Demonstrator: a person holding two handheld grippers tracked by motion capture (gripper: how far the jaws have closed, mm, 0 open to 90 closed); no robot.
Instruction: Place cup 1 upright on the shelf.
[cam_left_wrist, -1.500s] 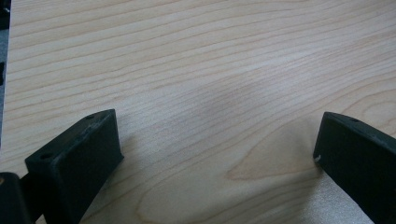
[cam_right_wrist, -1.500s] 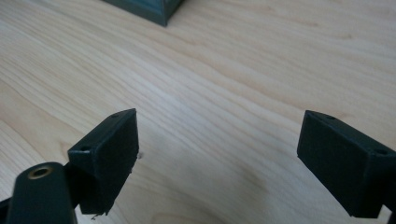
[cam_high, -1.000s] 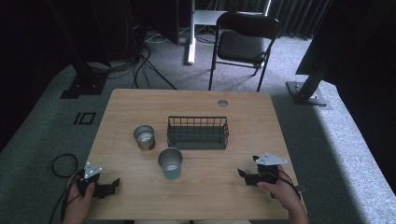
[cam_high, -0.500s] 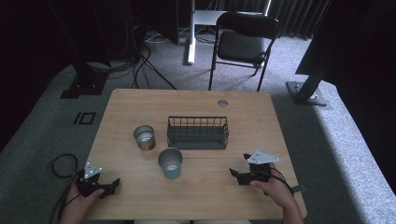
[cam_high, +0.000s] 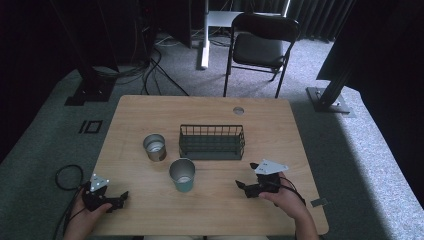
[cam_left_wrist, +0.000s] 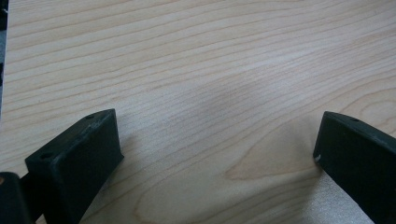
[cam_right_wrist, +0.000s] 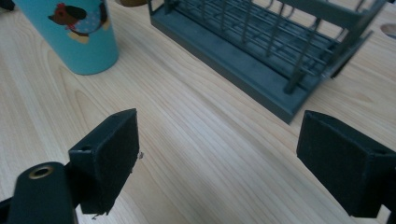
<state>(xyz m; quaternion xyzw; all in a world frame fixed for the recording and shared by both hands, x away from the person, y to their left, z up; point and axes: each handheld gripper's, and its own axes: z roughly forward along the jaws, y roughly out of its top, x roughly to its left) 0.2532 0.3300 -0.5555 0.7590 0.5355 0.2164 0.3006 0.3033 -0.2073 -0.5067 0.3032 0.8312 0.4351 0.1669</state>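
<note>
Your right gripper (cam_high: 246, 188) has slid left toward the teal cup (cam_high: 182, 174) over the last second; jaws spread, empty. The cup sits ahead-left of it, basket (cam_high: 212, 142) ahead. Left gripper (cam_high: 119, 200) hasn't moved, also spread. Looks like the reach has started.

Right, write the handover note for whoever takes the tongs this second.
Left tongs: open, holding nothing, low over bare wood at the near left corner of the table.
Right tongs: open, holding nothing, near the front right, pointed toward the teal cup with the wire basket just beyond.
Things: the teal cup stands upright in front of the basket; the steel cup stands upright left of the basket. The basket looks empty.
Done: nothing gripped, both cups on the table.
Left: probably closing the right tongs on the teal cup first; the steel cup sits nearer the left tongs.
</note>
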